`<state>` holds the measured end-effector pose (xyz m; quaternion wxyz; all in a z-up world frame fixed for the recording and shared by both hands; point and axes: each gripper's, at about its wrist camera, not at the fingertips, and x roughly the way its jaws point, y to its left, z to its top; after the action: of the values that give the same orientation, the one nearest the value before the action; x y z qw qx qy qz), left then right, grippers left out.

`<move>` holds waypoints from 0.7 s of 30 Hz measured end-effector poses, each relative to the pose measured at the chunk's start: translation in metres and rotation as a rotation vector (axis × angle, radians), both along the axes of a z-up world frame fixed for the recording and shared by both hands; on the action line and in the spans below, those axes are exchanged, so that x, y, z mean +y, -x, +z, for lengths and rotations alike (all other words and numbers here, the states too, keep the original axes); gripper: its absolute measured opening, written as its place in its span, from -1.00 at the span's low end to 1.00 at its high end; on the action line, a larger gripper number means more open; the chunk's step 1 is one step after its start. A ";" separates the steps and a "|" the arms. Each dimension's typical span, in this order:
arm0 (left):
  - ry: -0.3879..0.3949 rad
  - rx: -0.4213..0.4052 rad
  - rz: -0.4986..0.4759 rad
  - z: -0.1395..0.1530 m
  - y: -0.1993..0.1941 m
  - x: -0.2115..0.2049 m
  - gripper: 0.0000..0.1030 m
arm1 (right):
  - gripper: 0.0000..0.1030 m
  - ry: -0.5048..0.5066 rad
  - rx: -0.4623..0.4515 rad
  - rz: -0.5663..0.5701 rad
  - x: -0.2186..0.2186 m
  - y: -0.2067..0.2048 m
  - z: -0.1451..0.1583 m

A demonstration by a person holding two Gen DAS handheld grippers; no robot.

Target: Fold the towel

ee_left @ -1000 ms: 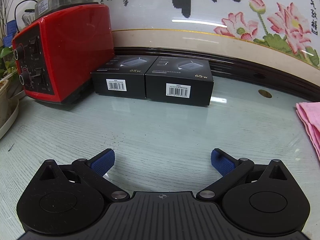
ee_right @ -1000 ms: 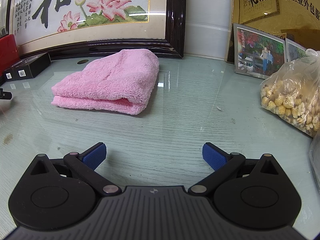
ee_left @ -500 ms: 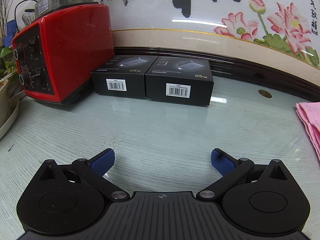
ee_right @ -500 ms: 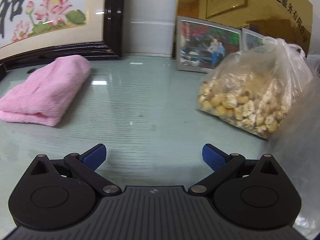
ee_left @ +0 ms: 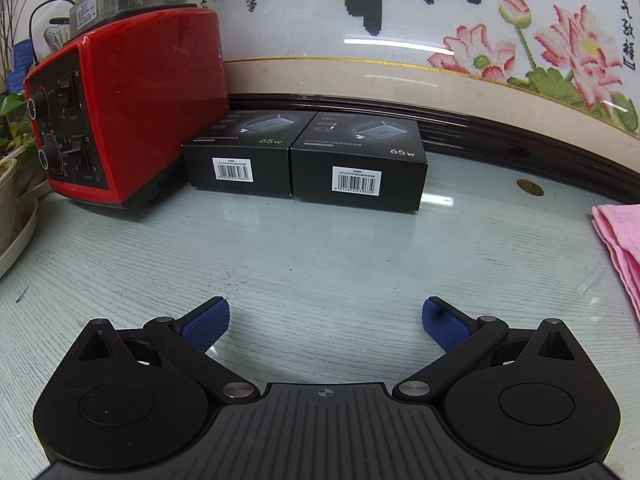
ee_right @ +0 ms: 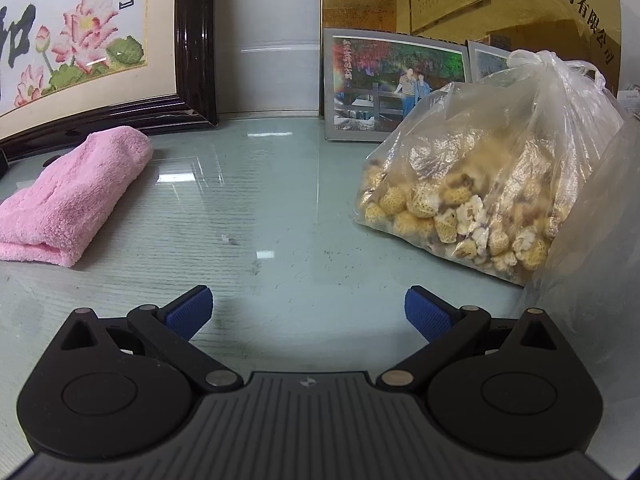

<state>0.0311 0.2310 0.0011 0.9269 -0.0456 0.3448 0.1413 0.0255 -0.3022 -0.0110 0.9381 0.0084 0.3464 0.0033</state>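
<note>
1. You're holding the left gripper [ee_left: 325, 322] low over the glass table [ee_left: 320, 248], its blue pads [ee_left: 206, 324] spread wide and gripping nothing.
2. Ahead of it, two black boxes [ee_left: 304, 156] are sitting side by side and touching, with a red blender [ee_left: 124, 108] just beside them on the left, all lined up along the dark frame of the embroidered picture [ee_left: 400, 28].
3. You're getting plenty of bare glass between those pads and the boxes.
4. The pink towel [ee_right: 68, 196] is lying folded on the table, peeking in at the far right edge of the left view.
5. Your right gripper [ee_right: 309, 312] is hanging released too, fingers apart and empty.
6. The towel is sitting well off to its left, fold edge facing you, back end near the picture frame.
7. A plastic bag of popcorn [ee_right: 480, 184] is crowding the right side, in front of a framed photo [ee_right: 384, 84].
8. Open glass is running straight ahead between towel and bag.
</note>
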 end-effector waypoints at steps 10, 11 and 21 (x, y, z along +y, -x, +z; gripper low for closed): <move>0.000 -0.001 0.000 0.000 0.000 0.000 1.00 | 1.00 -0.008 0.000 0.021 -0.004 -0.002 0.000; 0.000 -0.001 0.000 0.000 0.000 -0.001 1.00 | 1.00 -0.008 0.000 0.020 -0.004 -0.002 0.000; -0.001 0.000 0.000 0.001 0.000 -0.001 1.00 | 1.00 -0.008 0.001 0.023 -0.004 -0.003 0.000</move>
<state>0.0309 0.2303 0.0017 0.9270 -0.0454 0.3445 0.1414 0.0281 -0.3065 -0.0107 0.9378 0.0081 0.3468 0.0157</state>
